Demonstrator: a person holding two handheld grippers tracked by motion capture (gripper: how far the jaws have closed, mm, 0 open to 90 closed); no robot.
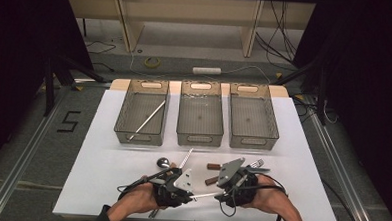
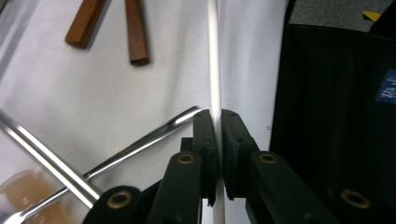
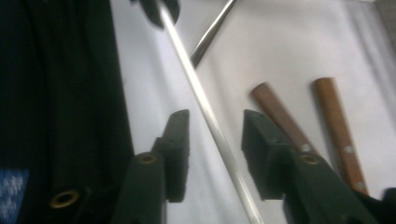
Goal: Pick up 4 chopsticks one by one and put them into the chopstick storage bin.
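Both grippers (left [image 2: 216, 135] clamped) flank steel rod [image 2: 214, 70].

**Silver, brown and black on white**

Between the black jaws of the left gripper [image 2: 215, 126] runs a plain silver rod [image 2: 214, 70]. The same shiny rod crosses the gap of the right gripper [image 3: 212, 128], also black with brass-coloured rivets. Just beyond the jaws lie two reddish-brown wooden handles [image 3: 334, 121]. The table [image 1: 106, 171] is plain white. The three bins [image 1: 199, 135] past the jaws are smoky grey and see-through.
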